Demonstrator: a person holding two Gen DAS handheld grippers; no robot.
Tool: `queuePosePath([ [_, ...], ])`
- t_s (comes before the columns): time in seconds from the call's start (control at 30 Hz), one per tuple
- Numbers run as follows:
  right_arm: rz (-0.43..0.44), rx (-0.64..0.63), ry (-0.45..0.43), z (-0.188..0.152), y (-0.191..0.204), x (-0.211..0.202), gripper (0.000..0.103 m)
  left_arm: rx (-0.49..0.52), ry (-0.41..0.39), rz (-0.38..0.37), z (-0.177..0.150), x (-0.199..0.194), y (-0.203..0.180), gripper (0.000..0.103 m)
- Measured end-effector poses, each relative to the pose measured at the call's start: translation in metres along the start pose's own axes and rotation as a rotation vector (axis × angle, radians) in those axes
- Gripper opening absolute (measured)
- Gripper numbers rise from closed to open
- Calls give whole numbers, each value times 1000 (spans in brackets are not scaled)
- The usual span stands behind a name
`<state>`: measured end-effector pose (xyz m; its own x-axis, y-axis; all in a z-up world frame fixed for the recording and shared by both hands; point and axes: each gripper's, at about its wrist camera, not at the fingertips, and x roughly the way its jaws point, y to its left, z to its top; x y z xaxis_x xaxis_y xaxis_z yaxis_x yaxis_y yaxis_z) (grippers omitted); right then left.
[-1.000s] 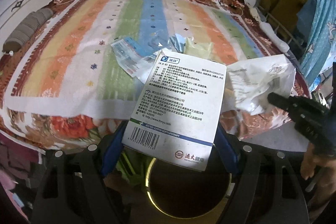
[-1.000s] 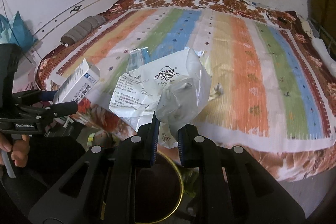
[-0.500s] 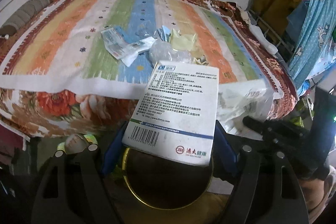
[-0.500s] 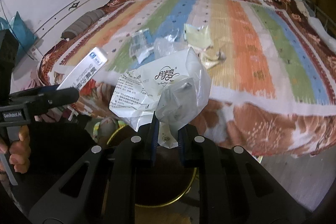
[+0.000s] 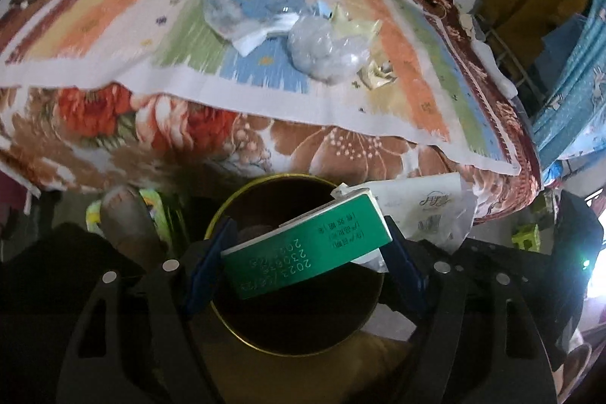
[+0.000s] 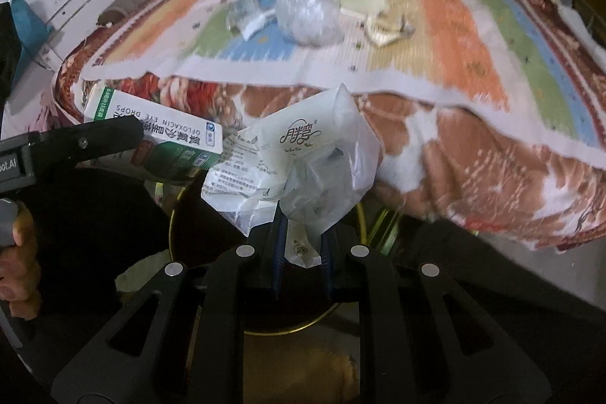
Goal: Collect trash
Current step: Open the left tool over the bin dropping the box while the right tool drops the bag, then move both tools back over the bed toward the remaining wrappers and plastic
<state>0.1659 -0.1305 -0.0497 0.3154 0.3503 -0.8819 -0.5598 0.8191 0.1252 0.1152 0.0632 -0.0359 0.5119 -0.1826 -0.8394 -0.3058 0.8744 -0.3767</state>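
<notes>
Partly hiding the bin (image 5: 291,336), left gripper (image 5: 303,245) clamps the box (image 5: 306,248), right gripper (image 6: 301,245) the wrapper (image 6: 303,161).

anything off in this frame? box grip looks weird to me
Yes: the green box sits skewed between the left gripper pads, one corner dipping over the bin. Plastic wrapper in the right gripper looks pinched fine.

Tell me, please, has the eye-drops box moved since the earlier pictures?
Yes. The eye-drops box has come down off the bed and over the gold-rimmed bin.

Left gripper (image 5: 303,252) tilts downward, spread wide; right gripper (image 6: 301,248) tilts downward, nearly closed.
</notes>
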Motion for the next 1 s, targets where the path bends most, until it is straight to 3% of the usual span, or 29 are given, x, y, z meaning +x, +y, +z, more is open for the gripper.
queuePosePath([
  [0.4, -15, 7, 95, -10, 3, 23, 17, -59, 15, 24, -2, 8, 9, 74],
  [0.47, -10, 10, 115, -12, 5, 29, 21, -62, 28, 31, -3, 13, 9, 74],
  [0.53, 3, 21, 128, -13, 5, 33, 42, -57, 42, 42, -3, 17, 8, 75],
  [0.6, 12, 25, 126, -13, 5, 32, 48, -56, 84, 25, -2, 26, 7, 76],
  [0.8, 19, 38, 117, -12, 3, 30, 52, -79, 71, 28, 1, 22, 12, 82],
  [1.0, 48, 52, 61, -5, 1, 18, 61, -42, -5, 85, 10, 5, 11, 85],
])
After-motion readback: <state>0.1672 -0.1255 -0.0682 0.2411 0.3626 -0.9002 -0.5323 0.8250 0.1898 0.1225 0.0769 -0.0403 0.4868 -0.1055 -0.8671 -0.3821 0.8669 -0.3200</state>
